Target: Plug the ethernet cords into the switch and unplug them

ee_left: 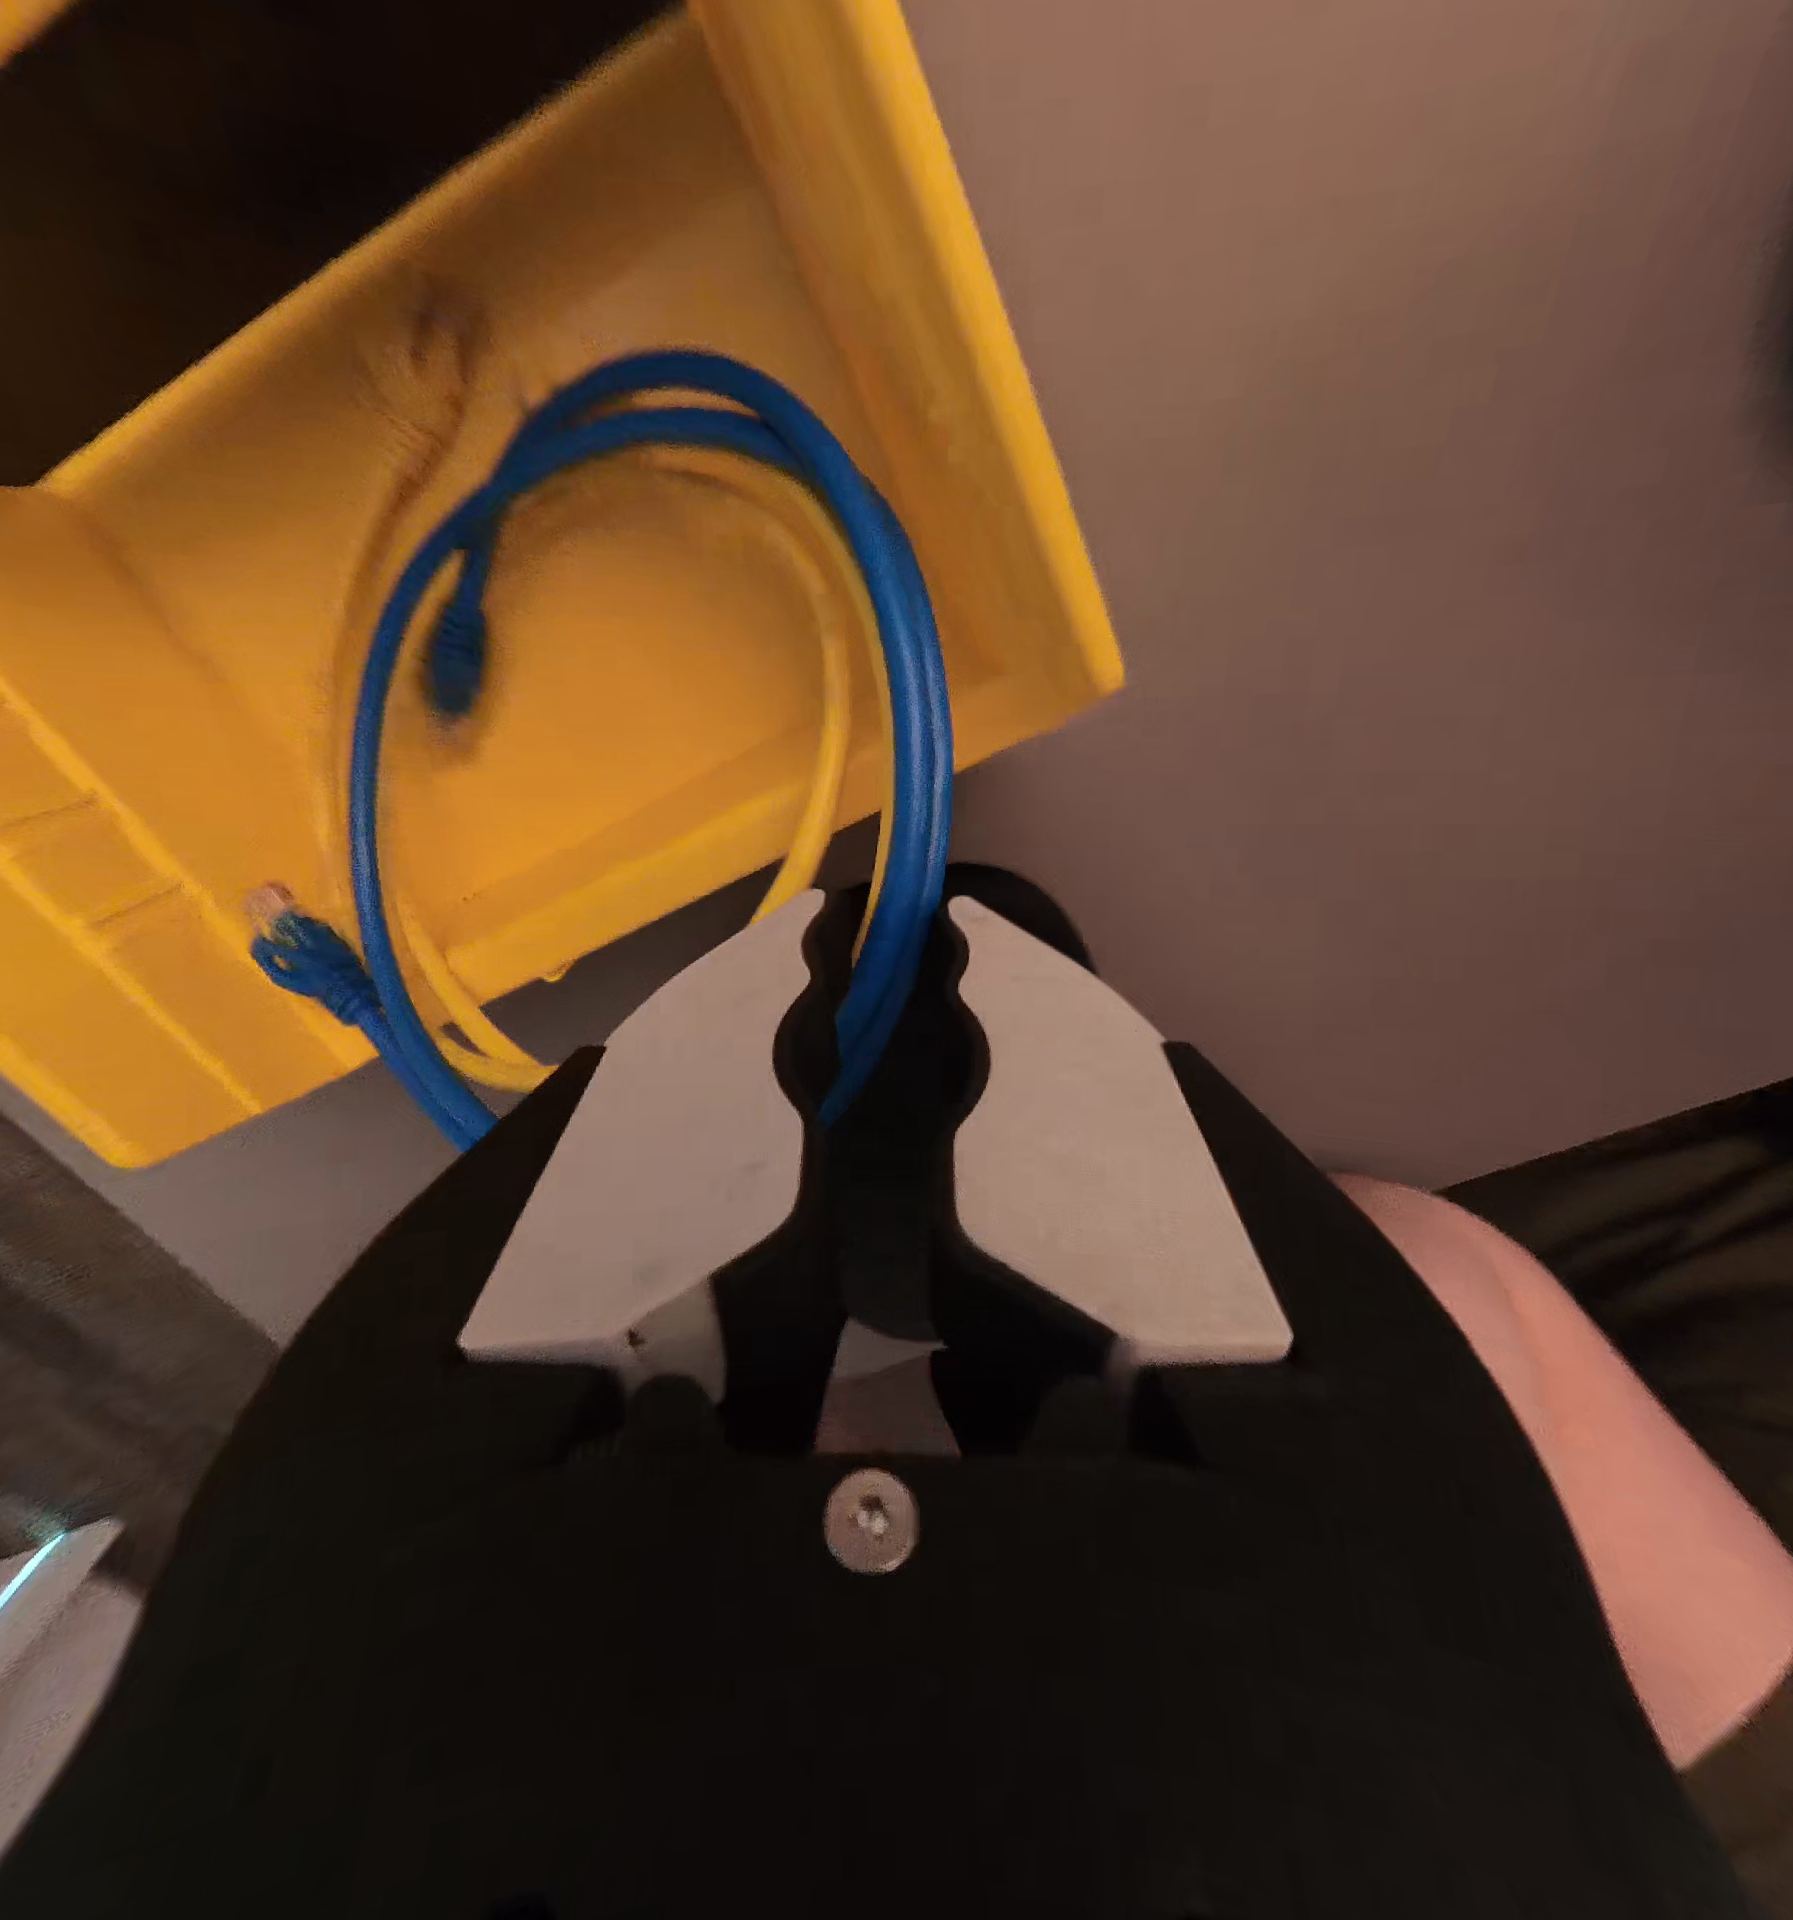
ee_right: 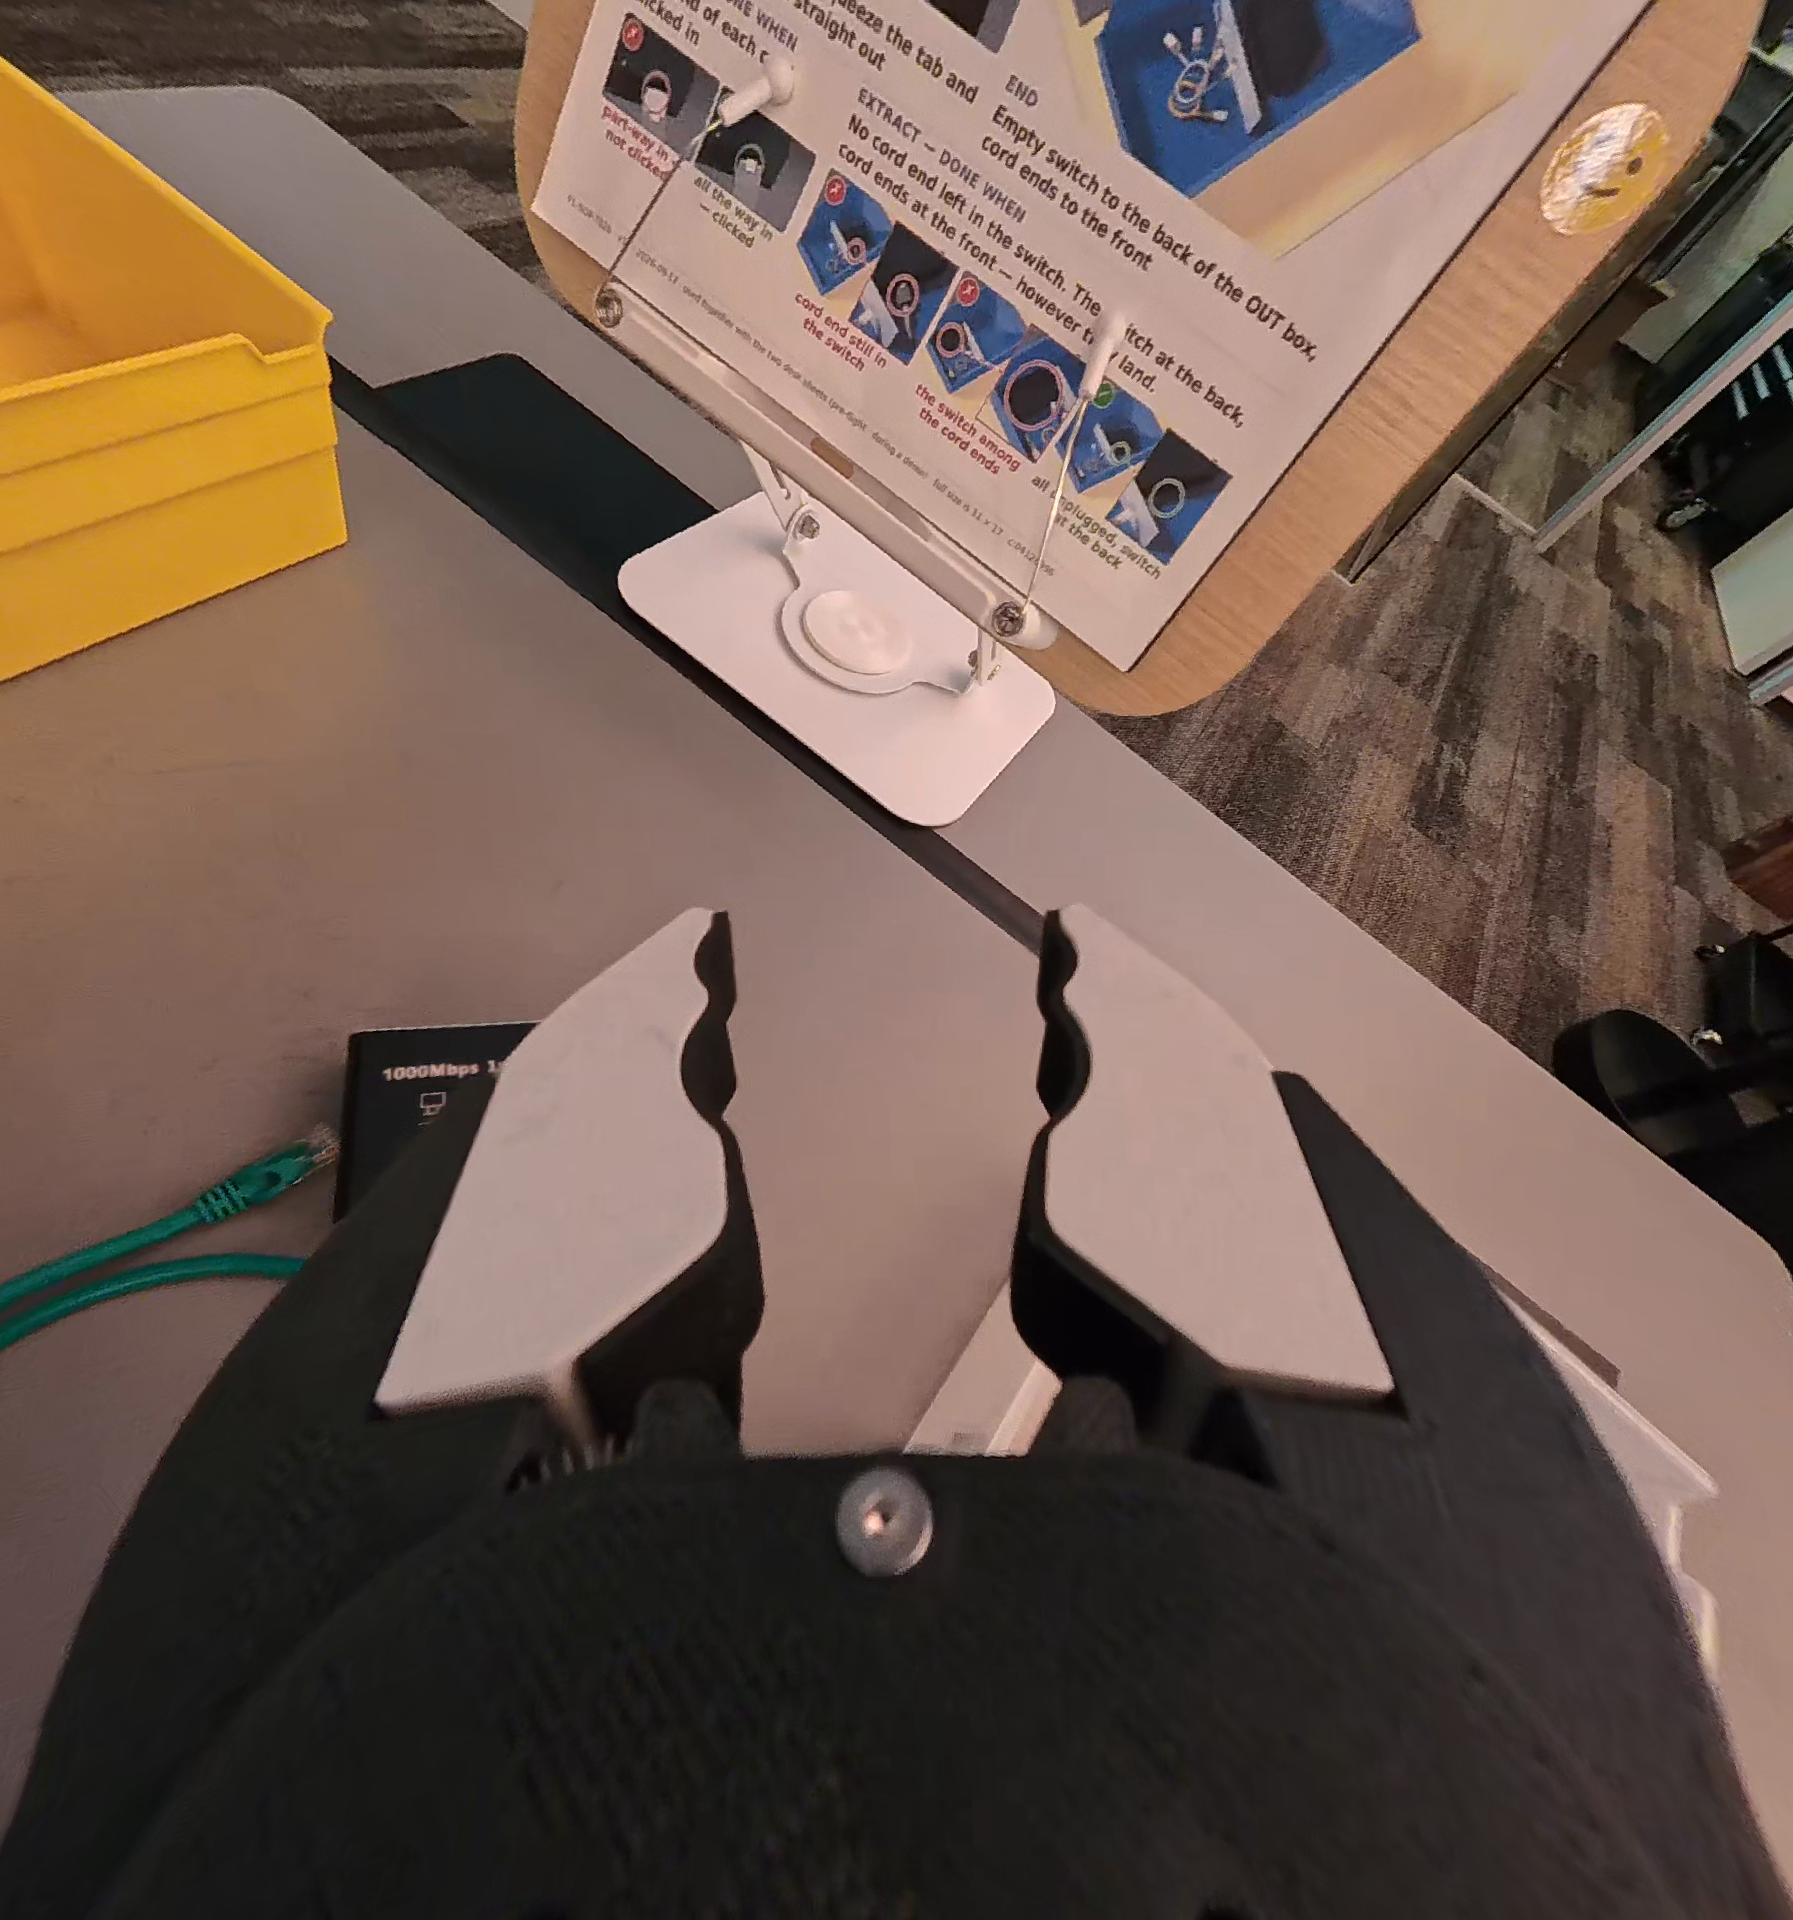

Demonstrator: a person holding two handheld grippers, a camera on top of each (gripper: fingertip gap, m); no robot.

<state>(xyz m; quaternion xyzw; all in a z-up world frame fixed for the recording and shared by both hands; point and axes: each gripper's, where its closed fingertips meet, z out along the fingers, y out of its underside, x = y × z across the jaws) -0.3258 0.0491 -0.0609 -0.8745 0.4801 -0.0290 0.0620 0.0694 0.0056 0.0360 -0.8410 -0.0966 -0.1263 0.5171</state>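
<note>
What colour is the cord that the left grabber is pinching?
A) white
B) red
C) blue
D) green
C: in the left wrist view the left gripper is shut on the looped blue cord, which hangs in front of the yellow bin.

L hand-held gripper (ee_left: 887, 914): fingers nearly closed, clamped with only a thin gap. R hand-held gripper (ee_right: 887, 925): fingers spread wide, nothing between.

Cord (ee_right: 92, 1262) left of switch (ee_right: 424, 1101)
</note>
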